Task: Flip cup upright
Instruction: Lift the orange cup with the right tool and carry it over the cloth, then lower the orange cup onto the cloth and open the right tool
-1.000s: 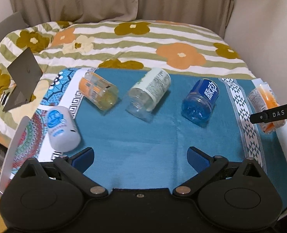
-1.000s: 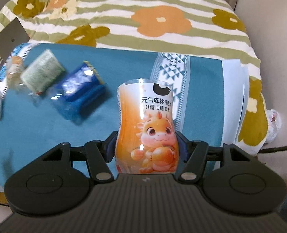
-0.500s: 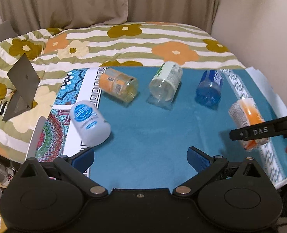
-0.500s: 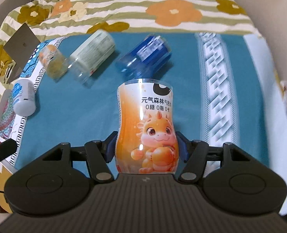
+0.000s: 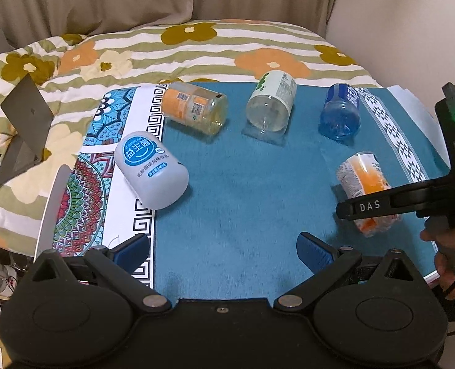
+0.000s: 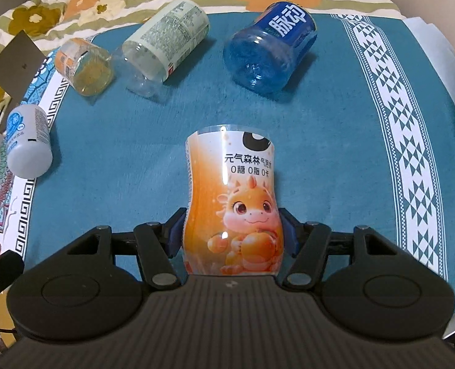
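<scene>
My right gripper (image 6: pixel 232 236) is shut on an orange dragon-print cup (image 6: pixel 232 203) and holds it above the teal cloth (image 6: pixel 135 160). In the left wrist view the same cup (image 5: pixel 364 187) is tilted, clamped by the right gripper (image 5: pixel 365 207). My left gripper (image 5: pixel 224 252) is open and empty over the cloth's near edge. On the cloth lie on their sides a blue cup (image 6: pixel 269 49), a clear green-label cup (image 6: pixel 165 43), an orange-label clear cup (image 6: pixel 84 66) and a white-blue cup (image 6: pixel 27 140).
The teal cloth (image 5: pixel 242 200) lies on a flower-striped bed cover (image 5: pixel 196 52). A patterned mat (image 5: pixel 82 190) lies left of the cloth. A grey folded stand (image 5: pixel 24 129) sits at the far left. A wall (image 5: pixel 396 24) and curtains bound the back.
My right gripper has carried the orange cup left and nearer, from the cloth's right border to over its middle. The left gripper has pulled back and higher, so the cups look farther.
</scene>
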A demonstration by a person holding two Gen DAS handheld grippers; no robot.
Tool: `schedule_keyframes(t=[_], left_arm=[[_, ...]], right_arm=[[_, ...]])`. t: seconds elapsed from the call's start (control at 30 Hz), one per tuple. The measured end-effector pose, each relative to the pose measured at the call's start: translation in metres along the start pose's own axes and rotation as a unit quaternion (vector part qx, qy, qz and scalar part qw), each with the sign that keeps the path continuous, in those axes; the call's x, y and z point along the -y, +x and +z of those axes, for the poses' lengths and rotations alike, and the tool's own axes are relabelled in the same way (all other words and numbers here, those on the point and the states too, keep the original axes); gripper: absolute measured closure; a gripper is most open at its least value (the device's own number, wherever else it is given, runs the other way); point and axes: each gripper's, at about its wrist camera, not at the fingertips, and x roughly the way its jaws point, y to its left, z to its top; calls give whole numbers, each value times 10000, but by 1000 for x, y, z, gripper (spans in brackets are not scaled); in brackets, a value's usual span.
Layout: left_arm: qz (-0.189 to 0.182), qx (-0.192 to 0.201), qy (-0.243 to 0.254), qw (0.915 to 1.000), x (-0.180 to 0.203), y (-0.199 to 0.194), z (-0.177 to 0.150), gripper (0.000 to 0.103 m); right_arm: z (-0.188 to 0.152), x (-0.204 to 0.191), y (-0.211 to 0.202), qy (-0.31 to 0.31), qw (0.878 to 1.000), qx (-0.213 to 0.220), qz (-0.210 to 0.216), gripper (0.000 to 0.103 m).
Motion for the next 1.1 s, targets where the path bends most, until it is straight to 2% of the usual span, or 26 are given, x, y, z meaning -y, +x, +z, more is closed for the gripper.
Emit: schedule_keyframes(t=[0.1,0.23,0.37,0.47,1.1], left_arm=[[-24,-12,25,10000,1,1,-1,0],[-39,-34,31,10000,0,3,-1,0],[-47,-31,25,10000,0,2,0,0],[-34,-24,36,10000,2,1,1,0],[40,-29,-3,10000,25,-4,3,0]], right_arm=[[0,-2,2,10,10000,-32,-51,26],[0,-4,3,-20,9999,-30,-99,21],[0,-5,3,-40,9999,-12,-137,10],[1,-5,1,-61,9999,8,-140,5],[5,18,-3,78,9999,-50,118,2]])
